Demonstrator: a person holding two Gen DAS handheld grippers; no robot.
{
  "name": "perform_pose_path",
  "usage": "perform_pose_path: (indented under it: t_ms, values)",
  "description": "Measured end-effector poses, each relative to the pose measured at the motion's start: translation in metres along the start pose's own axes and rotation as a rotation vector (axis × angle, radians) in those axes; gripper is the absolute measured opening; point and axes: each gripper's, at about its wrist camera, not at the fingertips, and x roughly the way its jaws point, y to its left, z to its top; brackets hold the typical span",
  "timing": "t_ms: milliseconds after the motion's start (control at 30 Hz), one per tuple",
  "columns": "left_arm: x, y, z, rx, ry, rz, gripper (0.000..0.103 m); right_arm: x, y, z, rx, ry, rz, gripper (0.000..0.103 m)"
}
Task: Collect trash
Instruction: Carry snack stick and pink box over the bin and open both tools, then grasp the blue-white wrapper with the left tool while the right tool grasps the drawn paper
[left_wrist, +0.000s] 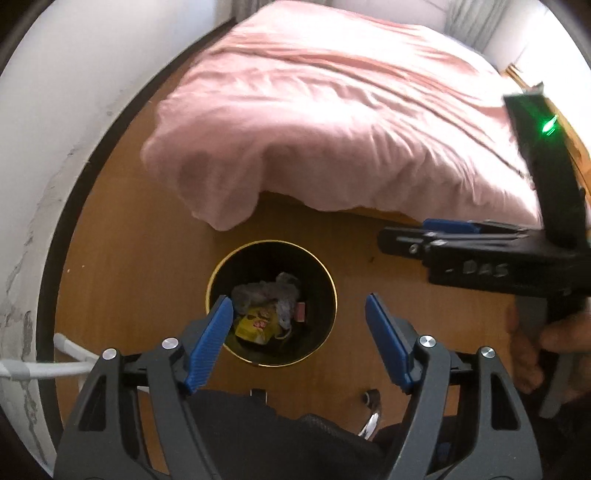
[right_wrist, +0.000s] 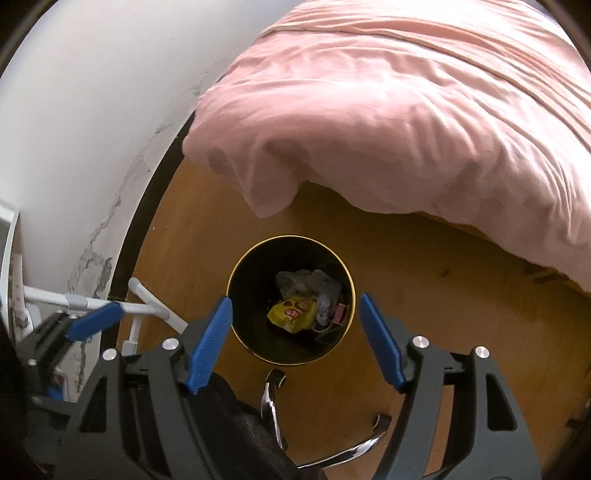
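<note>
A round black bin (right_wrist: 236, 291) with a thin gold rim is seen on the wooden floor (right_wrist: 424, 295), near the foot of a bed with a pink cover (right_wrist: 406, 110). The trash is inside the bin, down at the bottom. A yellow wrapper (right_wrist: 293, 313) is seen there, with crumpled grey-white paper (right_wrist: 310, 282) lying behind it and touching it, and a small pink scrap (right_wrist: 339, 313) just beside it.

The left gripper (left_wrist: 299, 339) is held above the bin with its blue fingers spread wide, and nothing is held in it. The right gripper (right_wrist: 295, 338) is also spread wide and empty above the bin. In the left view it looks nearly closed from the side, but that view is blurred.

The trash is judged to be very light, soft and easy to squash. The wrapper is likely slippery, so it is best pinched at a folded edge. The paper can be pinched anywhere in its bunched middle. The bin is likely stiff and light, and its rim can be taken between the fingers.
</note>
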Motion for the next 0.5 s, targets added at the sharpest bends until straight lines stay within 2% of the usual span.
perform_pose_path:
  t_ms: [167,267,367,500]
  values:
    - [-0.072,0.022,-0.014,-0.043,-0.112,0.044,0.085,-0.015,0.035,0.000,-0.108,-0.070,-0.011,0.069]
    - [-0.128,0.049,-0.032,-0.085,-0.200,0.107,0.089,-0.033,0.078,-0.001,-0.208,-0.113,0.023,0.069]
    - [-0.183,0.090,-0.064,-0.176,-0.279,0.196,0.090,-0.053,0.142,-0.006,-0.346,-0.160,0.078,0.069]
    - [-0.255,0.161,-0.128,-0.367,-0.346,0.379,0.090,-0.077,0.257,-0.018,-0.577,-0.205,0.214,0.069]
